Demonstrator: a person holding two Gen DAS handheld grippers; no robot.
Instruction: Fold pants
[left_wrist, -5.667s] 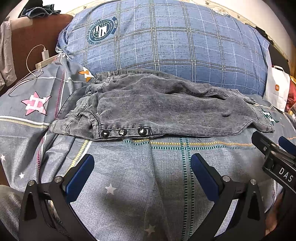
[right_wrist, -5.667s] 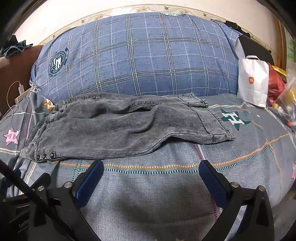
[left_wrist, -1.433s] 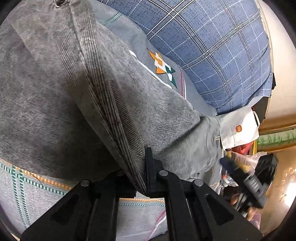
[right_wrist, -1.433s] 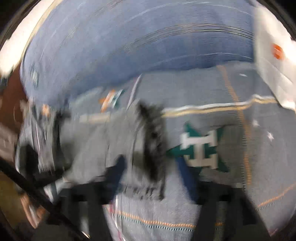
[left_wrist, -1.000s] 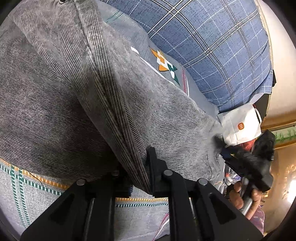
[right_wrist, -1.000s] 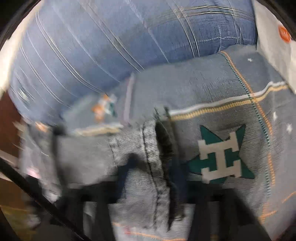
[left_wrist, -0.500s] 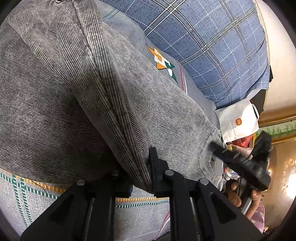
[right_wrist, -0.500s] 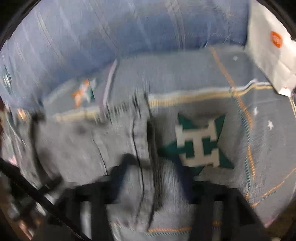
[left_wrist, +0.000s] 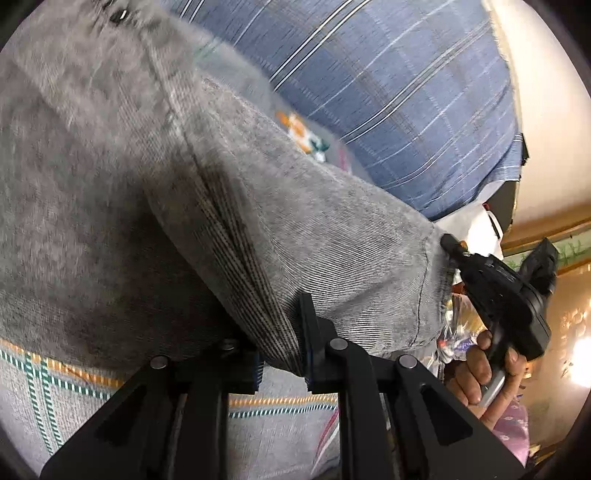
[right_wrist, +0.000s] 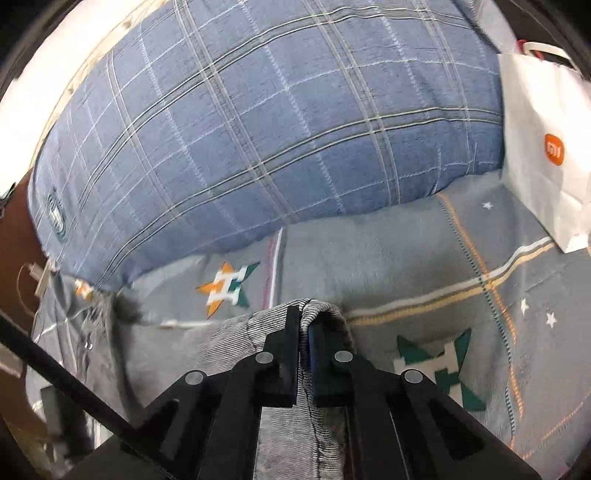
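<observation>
The grey corduroy pants fill most of the left wrist view, lifted off the bed. My left gripper is shut on a folded edge of the pants near the middle. My right gripper is shut on the hem end of the pants; it also shows in the left wrist view, held by a hand at the right, pinching the leg hem. The cloth stretches between the two grippers above the grey patterned bedsheet.
A large blue plaid pillow lies along the back of the bed. A white paper bag stands at the right by the pillow. A charger and cable lie at the far left.
Both grippers, open and empty before the flat pants 5.7 s ago, have closed on the pants. Over the last second the right gripper has lifted the hem up off the sheet.
</observation>
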